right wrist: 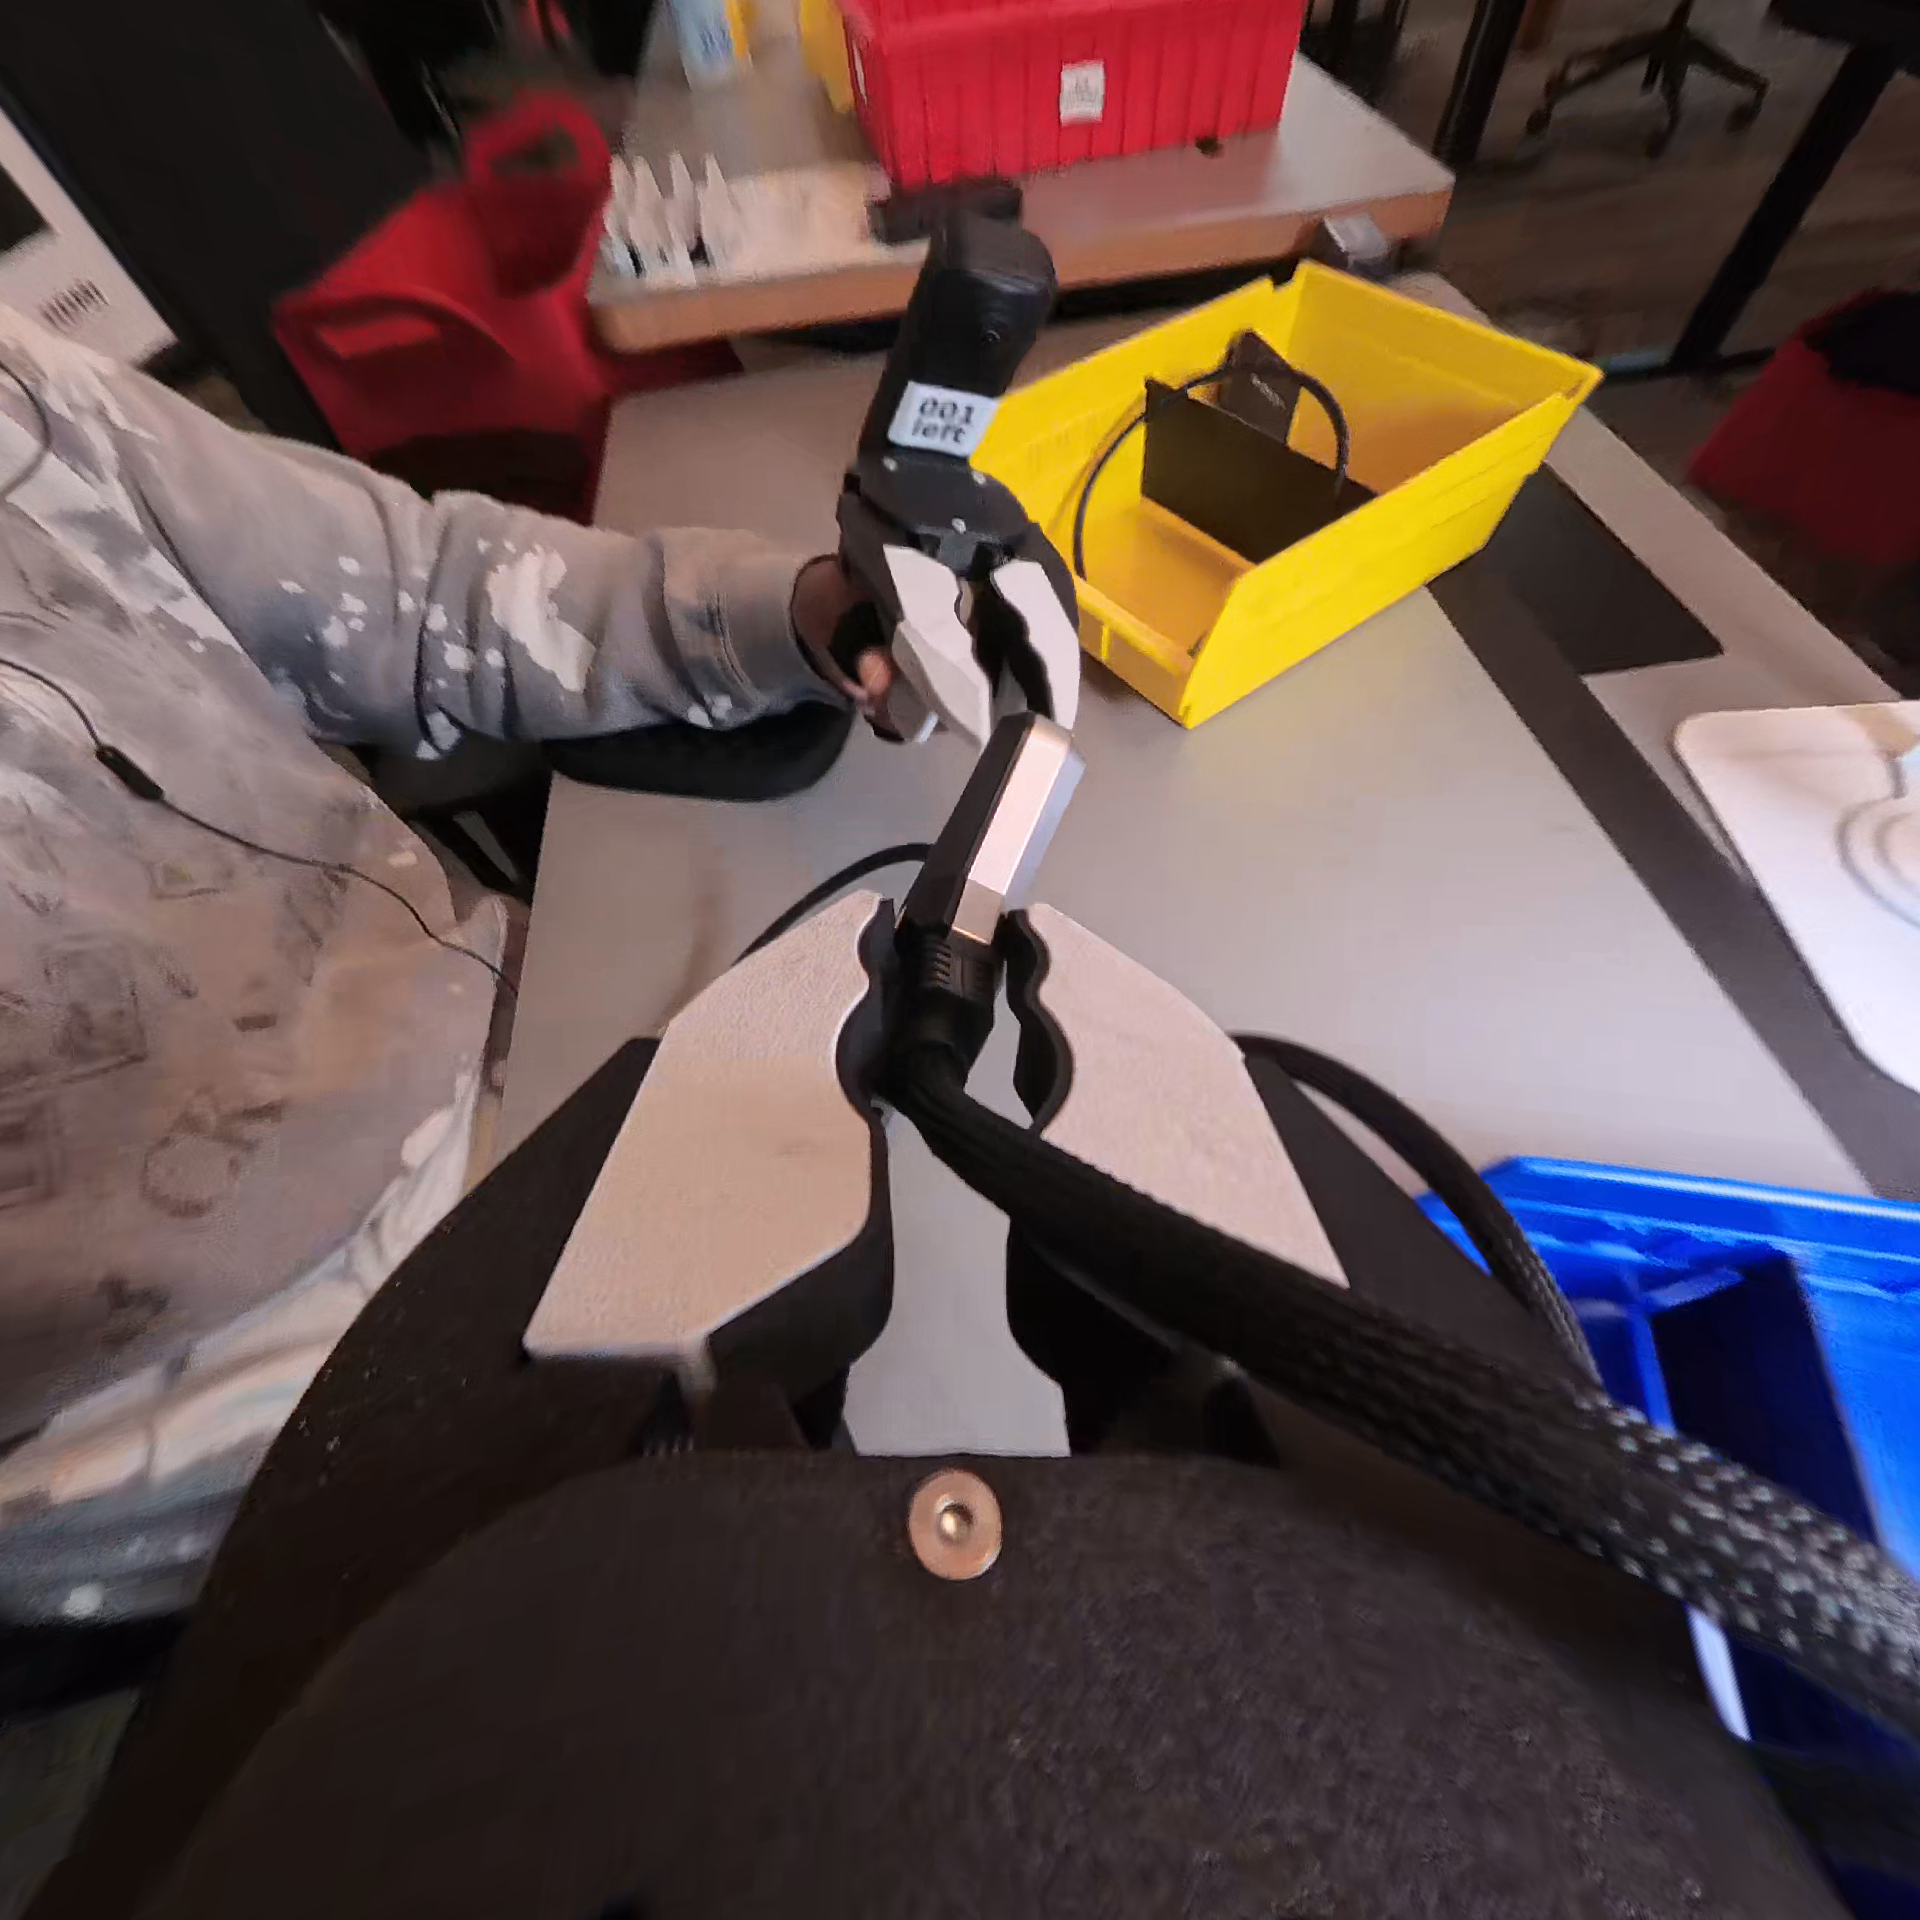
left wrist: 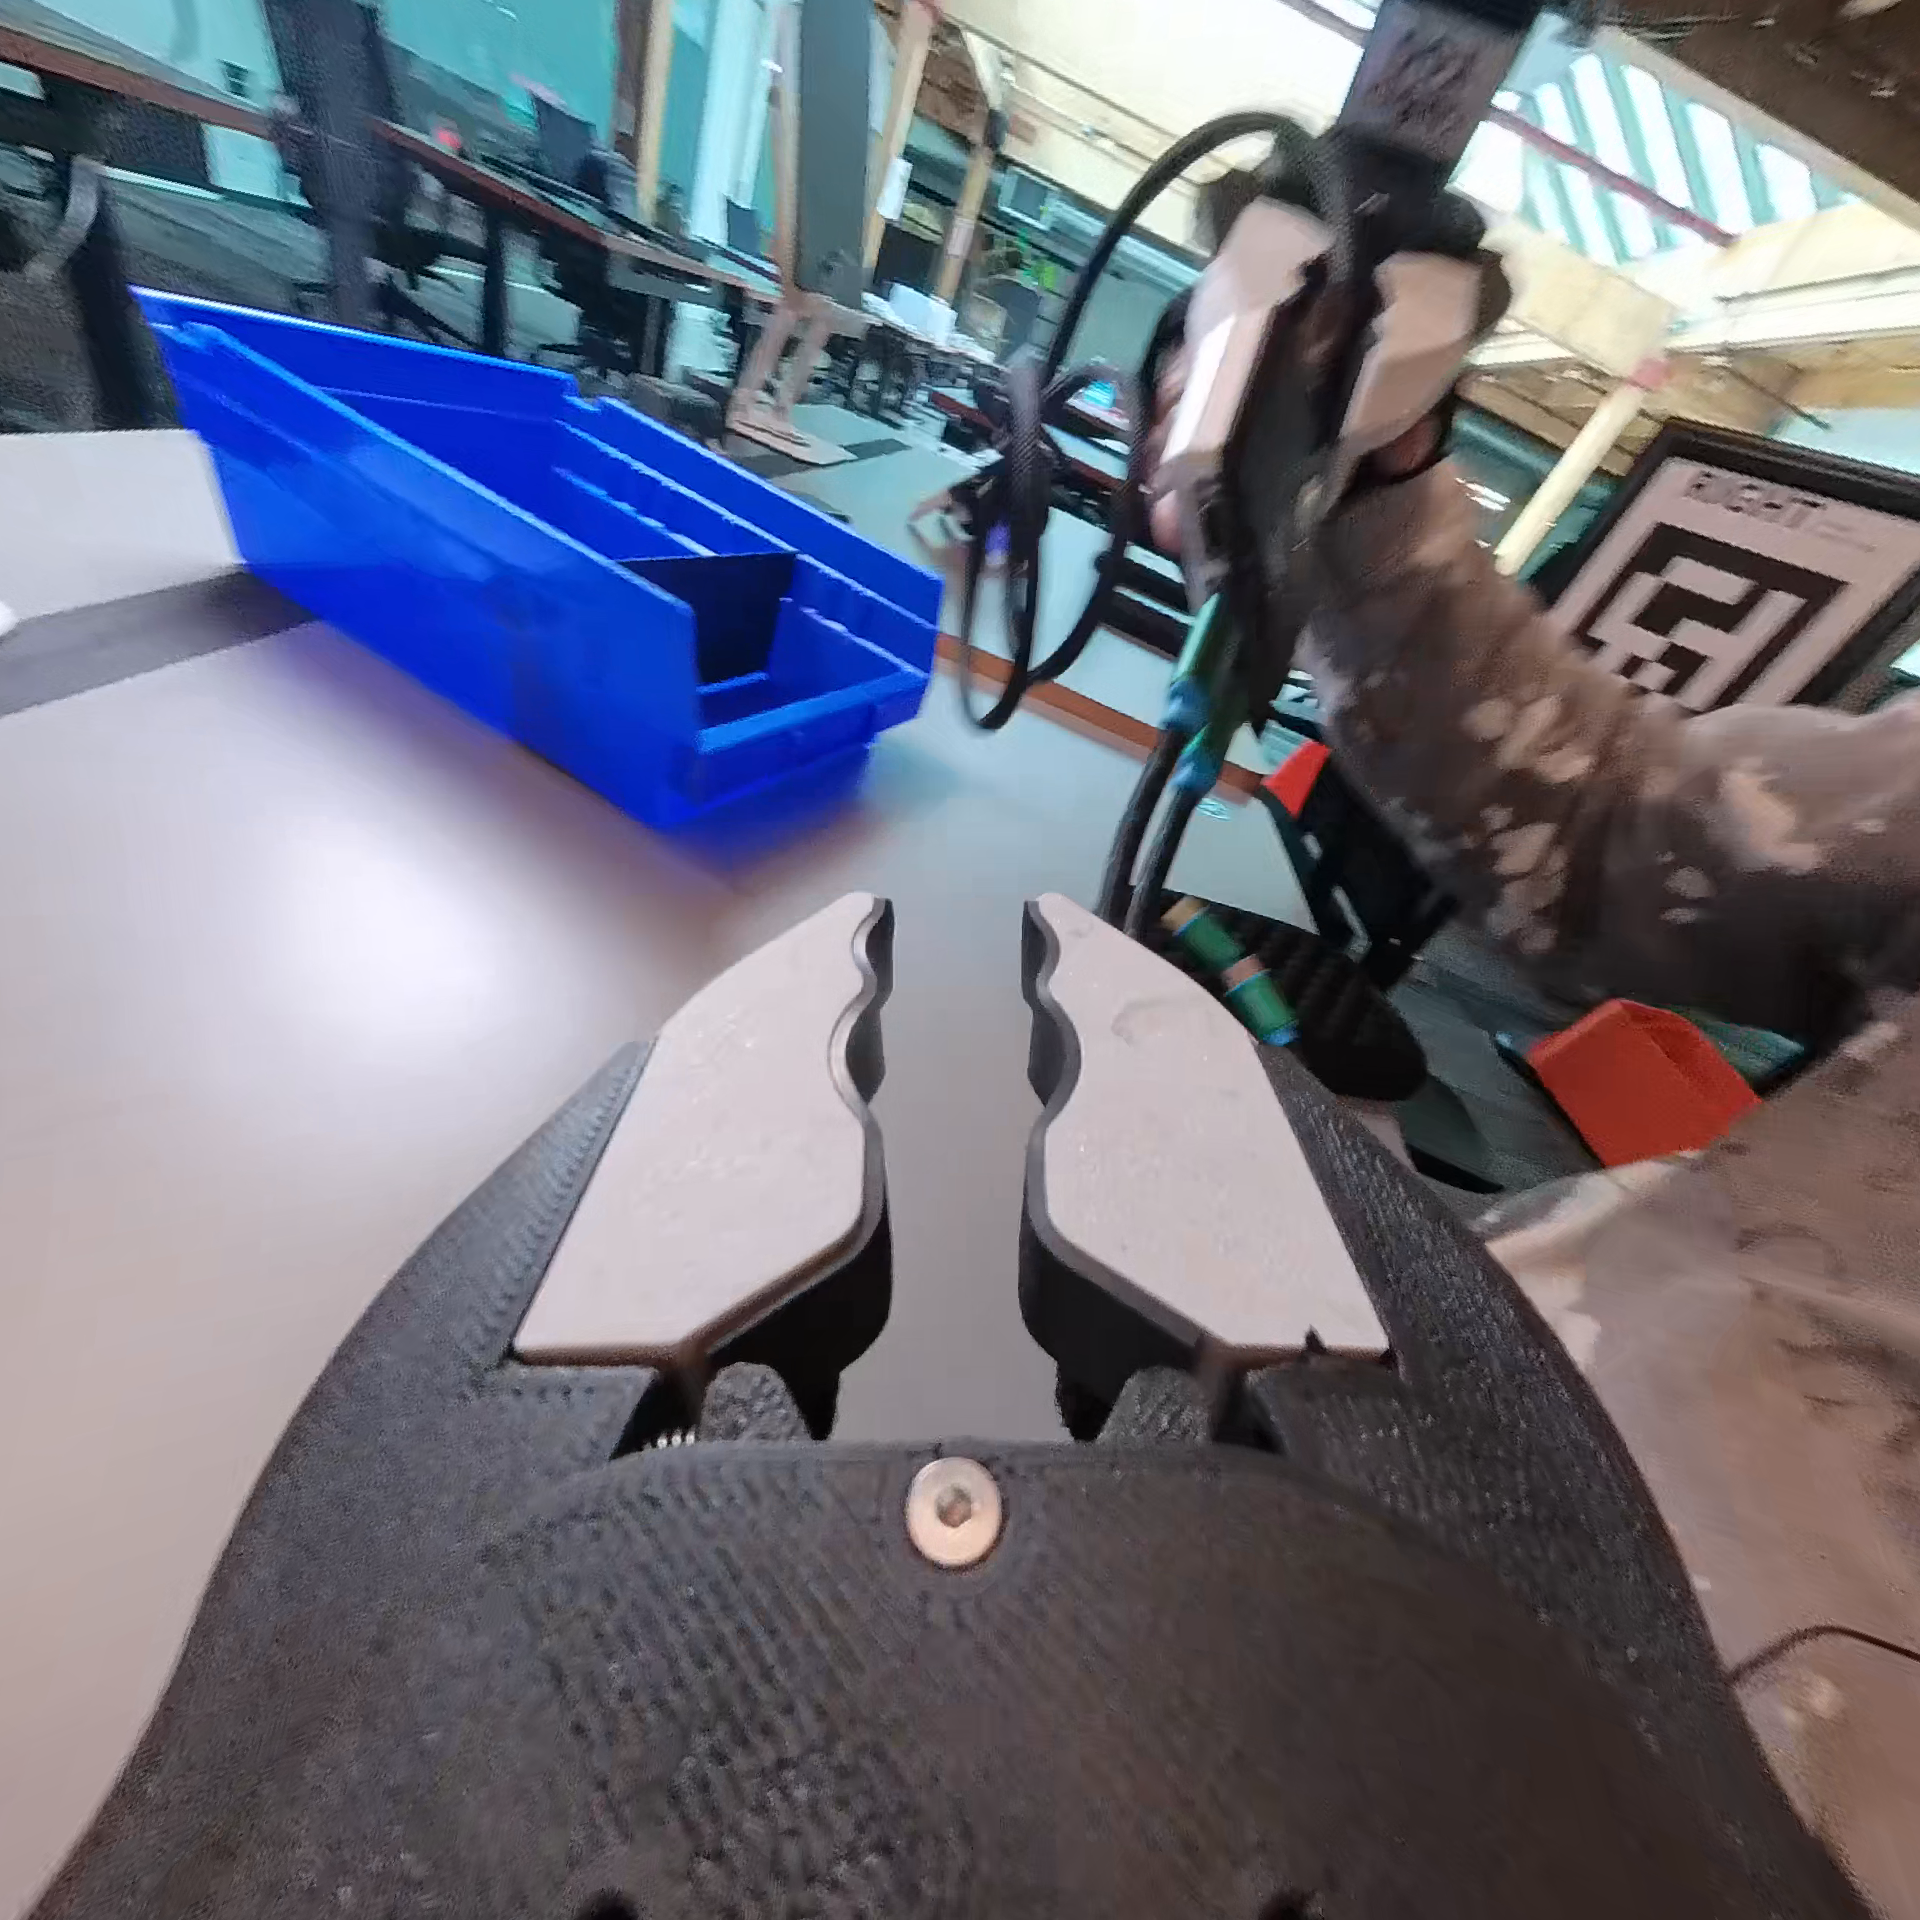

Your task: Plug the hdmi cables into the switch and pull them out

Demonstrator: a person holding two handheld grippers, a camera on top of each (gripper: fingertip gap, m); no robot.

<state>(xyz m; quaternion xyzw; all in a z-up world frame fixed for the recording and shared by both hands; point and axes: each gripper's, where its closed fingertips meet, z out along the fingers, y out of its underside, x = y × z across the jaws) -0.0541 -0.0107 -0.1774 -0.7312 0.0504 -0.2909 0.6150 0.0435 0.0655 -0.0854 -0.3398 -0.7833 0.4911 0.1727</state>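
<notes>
- Your right gripper (right wrist: 951, 971) clamps the black braided HDMI cable's (right wrist: 1247, 1278) plug, carrying the slim silver switch (right wrist: 1013, 821) mid-frame.
- Its long axis points up toward your left gripper (right wrist: 987, 675), jaws apart, empty, touching its far end.

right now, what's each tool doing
left tool: open, holding nothing.
right tool: shut on the hdmi cable, by its plug end.
</notes>
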